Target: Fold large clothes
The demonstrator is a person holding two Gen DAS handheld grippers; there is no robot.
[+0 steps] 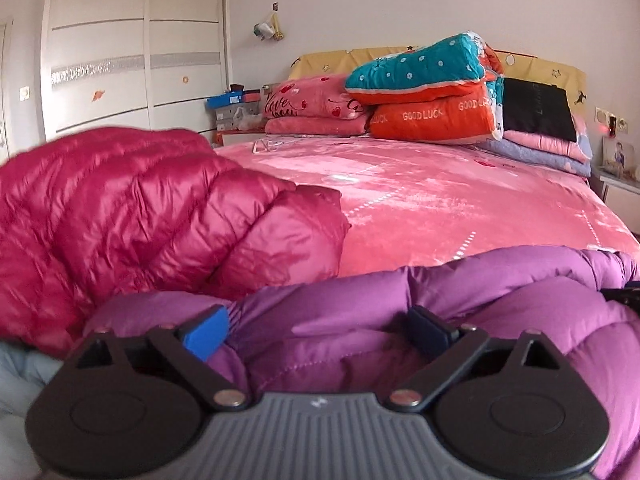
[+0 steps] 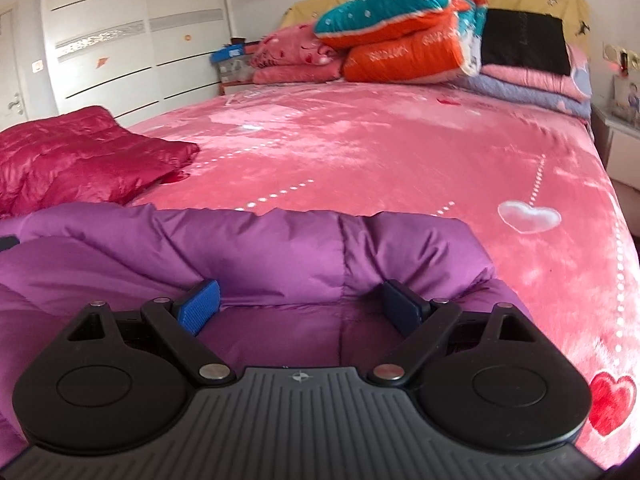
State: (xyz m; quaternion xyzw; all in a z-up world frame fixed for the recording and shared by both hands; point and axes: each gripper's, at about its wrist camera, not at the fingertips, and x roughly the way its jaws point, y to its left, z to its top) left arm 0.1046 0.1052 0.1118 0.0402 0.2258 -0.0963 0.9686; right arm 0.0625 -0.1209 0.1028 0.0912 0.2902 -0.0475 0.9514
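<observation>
A purple padded jacket (image 2: pixel 256 248) is spread at the near end of the bed (image 2: pixel 380 152), its far edge lying across the pink cover. The left gripper (image 1: pixel 320 332) is seen low over the jacket with its jaws wide apart — puffed purple cloth bulges up between the blue pad and the dark pad, but whether either pad touches it cannot be told. The right gripper (image 2: pixel 298 308) is held the same way over the right part of the jacket, jaws spread, with a quilted fold lying between them and not clamped. A red padded jacket (image 1: pixel 132 216) is heaped on the bed just beside the purple one, on its left. At the head of the bed, folded quilts (image 1: pixel 428 96) are stacked — teal on orange — with pink pillows (image 1: pixel 316 108) to their left and a black cushion (image 1: pixel 536 110) to their right. A white wardrobe (image 1: pixel 132 44) stands well beyond the left side of the bed.
</observation>
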